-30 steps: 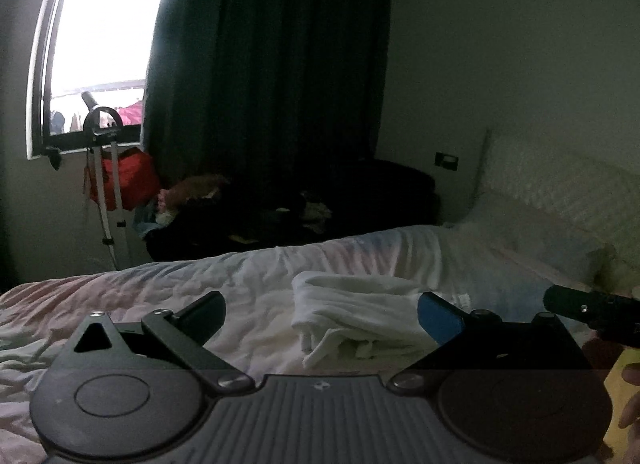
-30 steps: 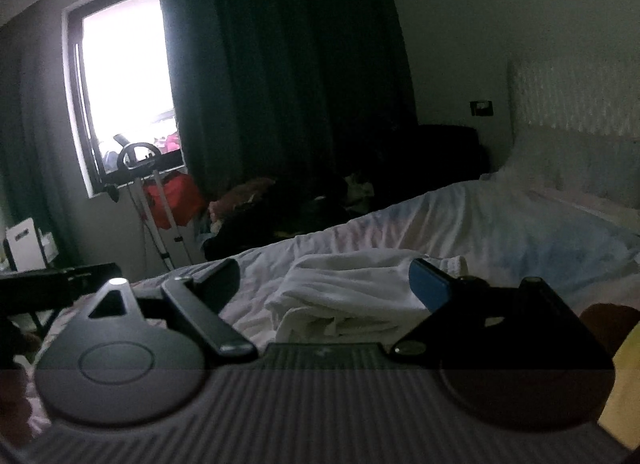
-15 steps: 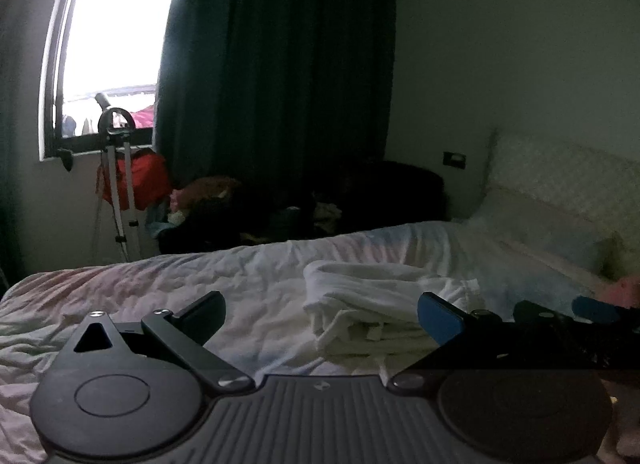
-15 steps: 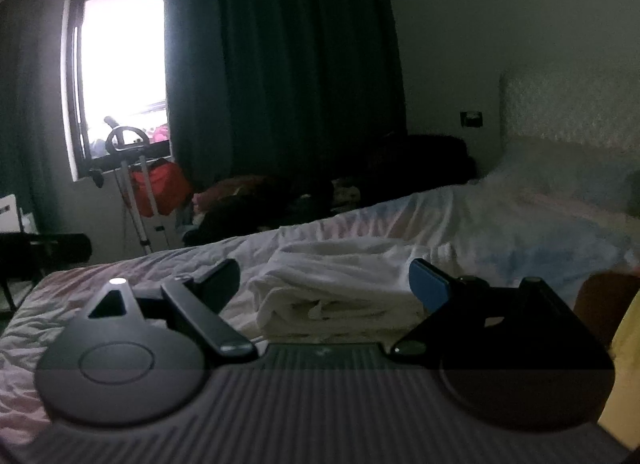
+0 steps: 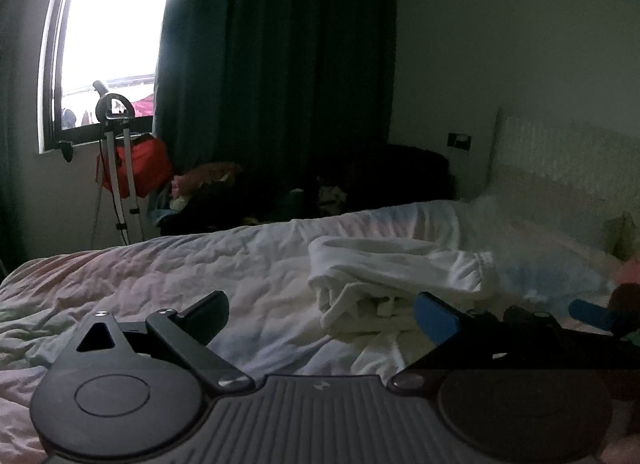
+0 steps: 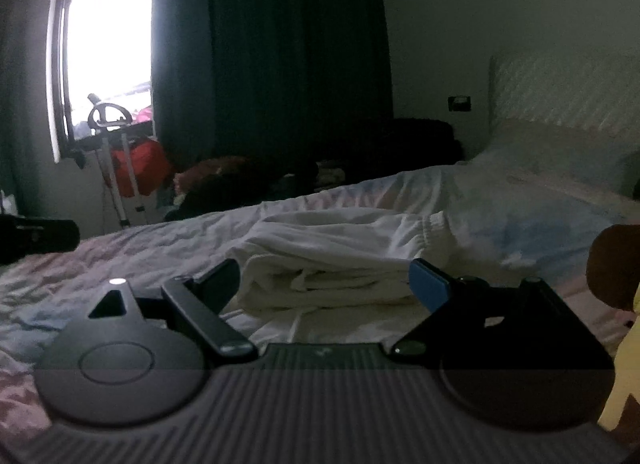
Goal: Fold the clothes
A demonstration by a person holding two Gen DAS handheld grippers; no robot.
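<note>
A folded white garment (image 6: 332, 264) lies on the bed (image 6: 140, 248); the left tool (image 5: 320, 312) and right tool (image 6: 324, 280), both spread apart and empty, hover near the garment.

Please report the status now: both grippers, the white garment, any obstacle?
Left gripper open, empty. Right gripper open, empty, close in front of white garment. Garment bunched on bed, not gripped. No obstacle seen between.
</note>
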